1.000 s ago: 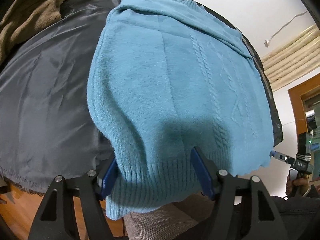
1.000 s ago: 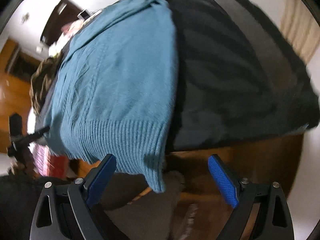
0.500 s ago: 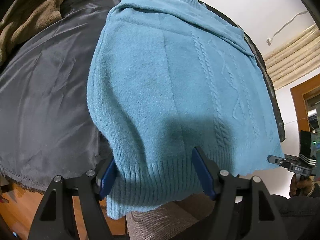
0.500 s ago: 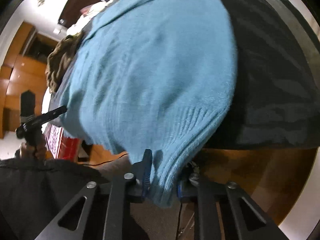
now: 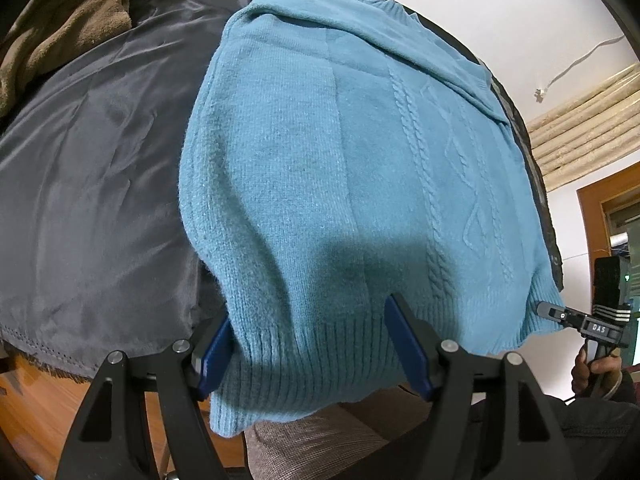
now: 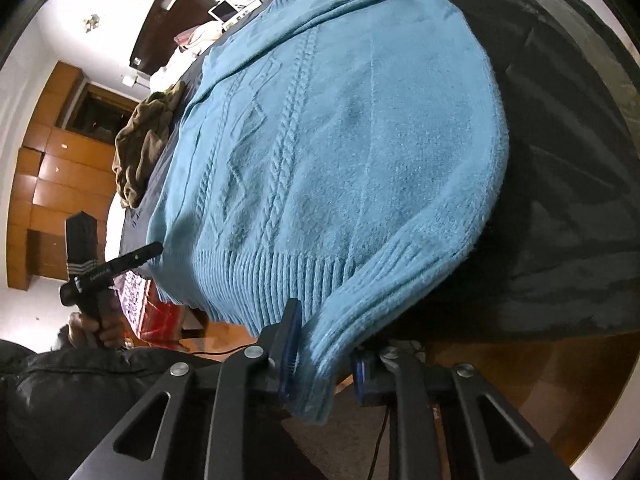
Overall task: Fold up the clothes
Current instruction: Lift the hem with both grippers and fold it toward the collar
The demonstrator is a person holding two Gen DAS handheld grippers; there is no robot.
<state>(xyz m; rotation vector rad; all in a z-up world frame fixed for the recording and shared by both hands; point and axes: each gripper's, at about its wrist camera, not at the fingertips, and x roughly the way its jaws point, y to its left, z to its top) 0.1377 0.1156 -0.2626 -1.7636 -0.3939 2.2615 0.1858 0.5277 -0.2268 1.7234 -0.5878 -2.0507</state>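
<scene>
Blue sweater (image 5: 340, 184) flat on dark sheet (image 5: 92, 184), hem overhanging near edge. Left gripper (image 5: 316, 344) spread around hem; right gripper (image 6: 326, 356) pinching hem corner.

The left gripper (image 5: 316, 344) has its jaws spread wide. The right gripper (image 6: 326, 364) has its jaws pressed closed on knit fabric.

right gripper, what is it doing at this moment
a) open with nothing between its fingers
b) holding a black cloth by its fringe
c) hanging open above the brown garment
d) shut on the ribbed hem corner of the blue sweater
d: in the right wrist view the right gripper has its blue pads pressed against a fold of the blue sweater at the ribbed hem corner, which hangs over the edge of the dark cloth.
</scene>
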